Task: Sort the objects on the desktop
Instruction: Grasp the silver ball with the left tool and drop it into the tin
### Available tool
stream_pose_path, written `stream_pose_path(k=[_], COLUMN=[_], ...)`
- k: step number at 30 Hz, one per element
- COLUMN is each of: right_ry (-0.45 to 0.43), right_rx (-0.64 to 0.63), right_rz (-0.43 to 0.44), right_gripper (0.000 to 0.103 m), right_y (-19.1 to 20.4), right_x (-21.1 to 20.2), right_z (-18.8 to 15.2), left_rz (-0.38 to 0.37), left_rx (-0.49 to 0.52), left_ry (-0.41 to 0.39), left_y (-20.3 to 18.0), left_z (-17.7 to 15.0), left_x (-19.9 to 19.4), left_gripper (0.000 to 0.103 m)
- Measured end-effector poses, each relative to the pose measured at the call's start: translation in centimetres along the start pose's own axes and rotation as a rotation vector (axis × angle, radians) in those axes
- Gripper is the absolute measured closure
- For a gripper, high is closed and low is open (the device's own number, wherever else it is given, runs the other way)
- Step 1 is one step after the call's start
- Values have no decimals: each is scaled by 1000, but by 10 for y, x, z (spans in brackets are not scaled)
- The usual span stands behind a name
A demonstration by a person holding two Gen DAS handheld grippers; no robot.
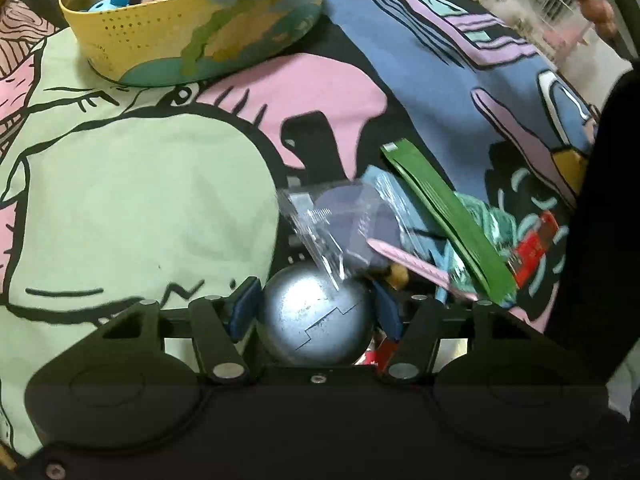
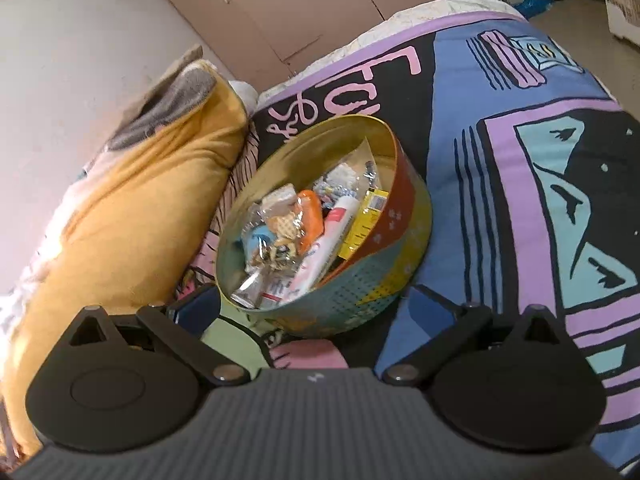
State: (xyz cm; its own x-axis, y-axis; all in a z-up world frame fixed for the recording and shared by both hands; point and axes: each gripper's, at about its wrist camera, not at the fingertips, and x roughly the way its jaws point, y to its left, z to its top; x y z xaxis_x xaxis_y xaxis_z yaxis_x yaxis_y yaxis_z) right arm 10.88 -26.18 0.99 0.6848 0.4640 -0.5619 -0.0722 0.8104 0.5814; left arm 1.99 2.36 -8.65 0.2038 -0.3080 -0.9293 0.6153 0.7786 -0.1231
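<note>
Left hand-held gripper (image 1: 316,310) clamps a silver ball (image 1: 316,316), low centre frame.
Right hand-held gripper (image 2: 316,304) gapes wide, empty, below the filled round tin (image 2: 360,292) on the bed cover (image 2: 540,200).

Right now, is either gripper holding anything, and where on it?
The left gripper is clamped on the silver ball, one pad on each side. The right gripper is open and empty.

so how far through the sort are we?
Partway. Done: the round tin already holds a mix of packets and tubes. In hand: the left gripper has its pads against a silver ball. The right gripper is open and empty by the tin. Left: the pile of green strip, clear bag, pink pen, red piece.
</note>
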Motion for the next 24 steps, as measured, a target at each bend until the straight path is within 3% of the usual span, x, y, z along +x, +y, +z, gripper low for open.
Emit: stream_pose_path(k=[2,4,11,19,21,22,24], right_ry=[-3,-9,-61,-87,-80,-66,17], right_rx=[17,44,160,193,177,153,94], right_rz=[-3,0,17,-19,-24,-15,12], right_gripper=[1,1,1,1,1,1,1], right_y=[-4,-8,-26,-38,-39,-38,-30], right_x=[1,-1,-11,-9,-8,-7,0], right_z=[1,2,9,11,9,8,4], left_rz=[-8,38,87,158,193,209,183], left_rx=[-7,16,-73,-229,-320,-354,-424], left_ry=[-1,-20,-252,-431,-479,-488,-490], left_y=[-4,-12,-6,35,46,50,58], left_z=[0,0,14,135,153,156,152], left_x=[-6,-17,-81,-101,-101,-100,-103], left_gripper=[45,45,45,45,28,2,0])
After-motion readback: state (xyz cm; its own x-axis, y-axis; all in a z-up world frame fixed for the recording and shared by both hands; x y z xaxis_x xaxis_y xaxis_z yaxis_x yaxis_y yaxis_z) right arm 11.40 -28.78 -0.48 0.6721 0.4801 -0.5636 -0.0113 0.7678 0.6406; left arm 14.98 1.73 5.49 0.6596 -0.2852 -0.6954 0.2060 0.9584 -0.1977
